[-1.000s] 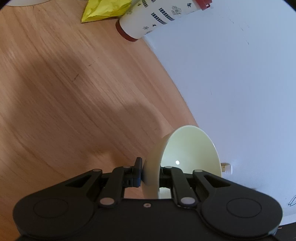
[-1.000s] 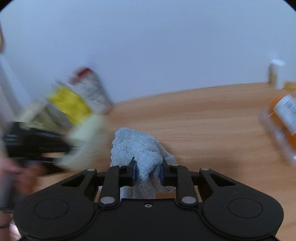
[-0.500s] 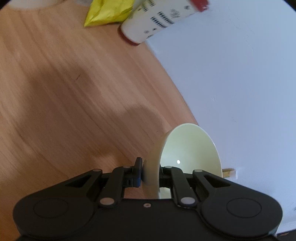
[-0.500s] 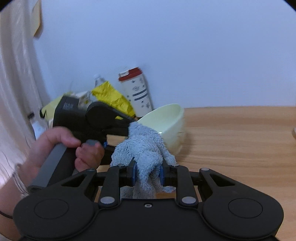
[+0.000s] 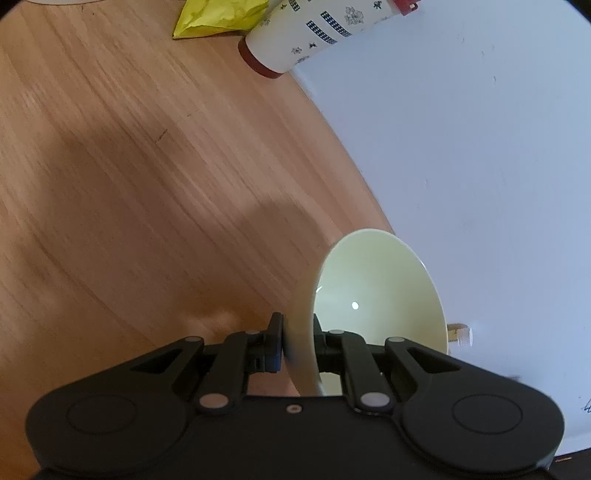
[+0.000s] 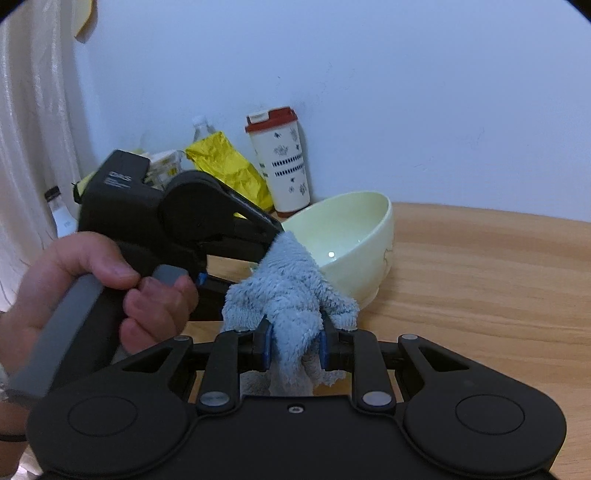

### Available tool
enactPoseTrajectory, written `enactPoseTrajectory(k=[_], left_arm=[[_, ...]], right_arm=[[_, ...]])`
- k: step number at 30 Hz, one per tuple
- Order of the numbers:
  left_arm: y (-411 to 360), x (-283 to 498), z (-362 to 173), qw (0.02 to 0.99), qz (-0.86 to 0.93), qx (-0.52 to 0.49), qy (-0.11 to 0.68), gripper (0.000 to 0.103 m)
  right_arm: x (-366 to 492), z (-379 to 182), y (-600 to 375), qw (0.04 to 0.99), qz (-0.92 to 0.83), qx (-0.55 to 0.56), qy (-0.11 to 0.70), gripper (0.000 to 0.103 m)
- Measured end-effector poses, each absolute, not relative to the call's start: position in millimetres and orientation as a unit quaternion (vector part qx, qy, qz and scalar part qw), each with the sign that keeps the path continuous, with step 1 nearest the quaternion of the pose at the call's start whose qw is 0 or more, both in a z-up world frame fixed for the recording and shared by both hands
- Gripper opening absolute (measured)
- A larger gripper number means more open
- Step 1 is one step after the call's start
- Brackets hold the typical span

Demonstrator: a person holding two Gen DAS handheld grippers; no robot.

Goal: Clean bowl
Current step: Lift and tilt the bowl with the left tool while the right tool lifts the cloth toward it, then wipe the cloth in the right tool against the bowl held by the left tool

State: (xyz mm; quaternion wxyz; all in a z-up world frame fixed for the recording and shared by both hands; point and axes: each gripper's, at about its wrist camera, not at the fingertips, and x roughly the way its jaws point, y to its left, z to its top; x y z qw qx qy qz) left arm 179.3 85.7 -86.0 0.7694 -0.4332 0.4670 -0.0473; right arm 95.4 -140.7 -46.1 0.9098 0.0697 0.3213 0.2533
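Bowl [image 6: 347,236] pale green, clamped by rim in left gripper [image 5: 297,349] jaws, tilted, mouth facing right gripper [image 6: 293,349]. Right jaws clamped on grey-blue towel [image 6: 288,288], towel tip at bowl's near rim, just ahead and left. Versus 1 s ago: towel closed in from blur; bowl grip unchanged above counter [image 6: 480,280].

Very little can be read. In the right wrist view, the black housing of the left gripper [image 6: 275,236] carries small pale lettering near its far left corner, too blurred to make out. The white tumbler [image 6: 282,162] with the red lid, standing far on the table [image 6: 480,277] by the wall, bears dark printed bands and small motifs, but no legible words. The left wrist view shows the same tumbler [image 5: 317,29] pattern, again with no readable words.
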Motion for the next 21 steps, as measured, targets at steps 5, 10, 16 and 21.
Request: enactPoseTrajectory(k=[5, 10, 16, 21], left_arm=[[84.2, 180.8, -87.6, 0.769, -0.058, -0.431, 0.468, 0.011], [81.9, 182.0, -88.6, 0.773, -0.066, -0.421, 0.471, 0.011], [84.4, 183.2, -86.1, 0.779, -0.070, -0.415, 0.464, 0.011], [90.8, 184.4, -85.8, 0.776, -0.071, -0.423, 0.463, 0.011]], right_arm=[[103.7, -61.2, -138.8, 0.902, 0.246, 0.066, 0.348, 0.026], [102.6, -77.1, -140.2, 0.900, 0.238, 0.070, 0.359, 0.026], [97.5, -70.3, -147.0, 0.908, 0.229, 0.075, 0.343, 0.026], [83.9, -53.4, -156.6, 0.918, 0.231, 0.079, 0.312, 0.026]])
